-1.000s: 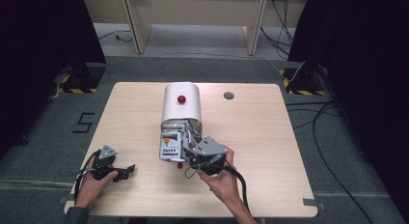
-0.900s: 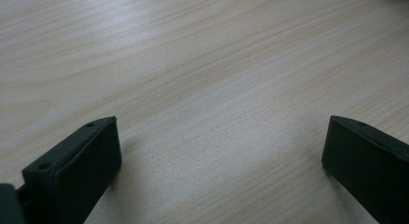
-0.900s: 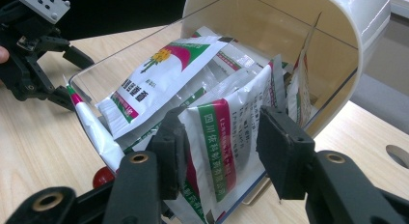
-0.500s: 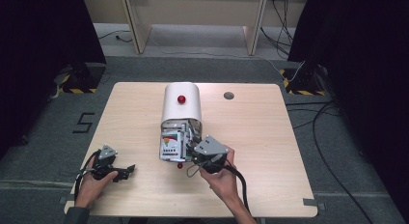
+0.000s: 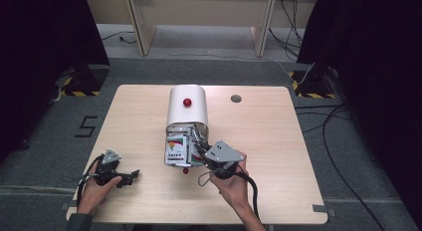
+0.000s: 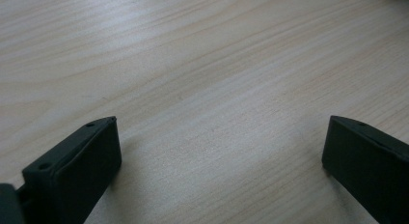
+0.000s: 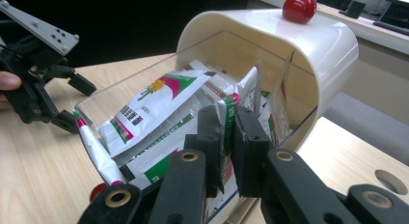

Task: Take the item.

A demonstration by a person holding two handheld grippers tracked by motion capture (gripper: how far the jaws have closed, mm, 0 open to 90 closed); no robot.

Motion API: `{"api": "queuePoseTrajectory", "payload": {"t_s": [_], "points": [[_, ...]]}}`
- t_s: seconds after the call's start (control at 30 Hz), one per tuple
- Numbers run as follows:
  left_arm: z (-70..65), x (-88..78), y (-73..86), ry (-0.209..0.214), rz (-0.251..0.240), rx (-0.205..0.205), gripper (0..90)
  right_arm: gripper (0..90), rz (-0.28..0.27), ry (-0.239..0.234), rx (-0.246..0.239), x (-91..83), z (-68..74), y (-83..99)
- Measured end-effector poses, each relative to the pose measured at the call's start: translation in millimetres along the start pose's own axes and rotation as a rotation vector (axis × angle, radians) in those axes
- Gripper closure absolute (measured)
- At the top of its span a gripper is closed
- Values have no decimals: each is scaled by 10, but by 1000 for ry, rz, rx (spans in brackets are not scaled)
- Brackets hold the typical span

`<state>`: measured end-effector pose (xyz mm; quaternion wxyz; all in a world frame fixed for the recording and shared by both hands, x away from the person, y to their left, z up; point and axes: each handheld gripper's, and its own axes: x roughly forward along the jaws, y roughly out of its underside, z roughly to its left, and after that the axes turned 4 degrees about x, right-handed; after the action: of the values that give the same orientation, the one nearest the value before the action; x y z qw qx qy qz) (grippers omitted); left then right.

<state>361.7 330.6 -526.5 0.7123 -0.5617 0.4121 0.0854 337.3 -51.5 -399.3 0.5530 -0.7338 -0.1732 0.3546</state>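
At the open mouth of the white box (image 5: 186,105), I look set to pull a sachet out.

High view: my right gripper (image 5: 209,152) reaches into the tray (image 5: 171,159); my left gripper (image 5: 130,174) rests apart.
Left gripper view: jaws wide, nothing between them, bare table (image 6: 202,64).
Right gripper view: jaws pinch one upright sachet (image 7: 224,132); next, I judge, a straight pull.

Left hand-held gripper (image 6: 219,156): both black jaws rise from the lower corners, set wide apart, nothing between them. Beneath and ahead lies the surface (image 6: 207,64), pale wood with fine grain running diagonally. Each jaw casts a soft shadow on it.
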Motion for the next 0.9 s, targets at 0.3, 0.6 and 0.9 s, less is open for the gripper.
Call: {"api": "queuePoseTrajectory", "payload": {"t_s": [0.3,0.6,0.9], "points": [[-1,0,0,0,0,-1,0,849,-16,-33,10,-57,-22,-19],[0,0,0,0,0,0,0,857,-48,-53,31,-144,-73,-52],[0,0,0,0,0,0,0,861,-89,-59,45,-259,-113,-106]]}}
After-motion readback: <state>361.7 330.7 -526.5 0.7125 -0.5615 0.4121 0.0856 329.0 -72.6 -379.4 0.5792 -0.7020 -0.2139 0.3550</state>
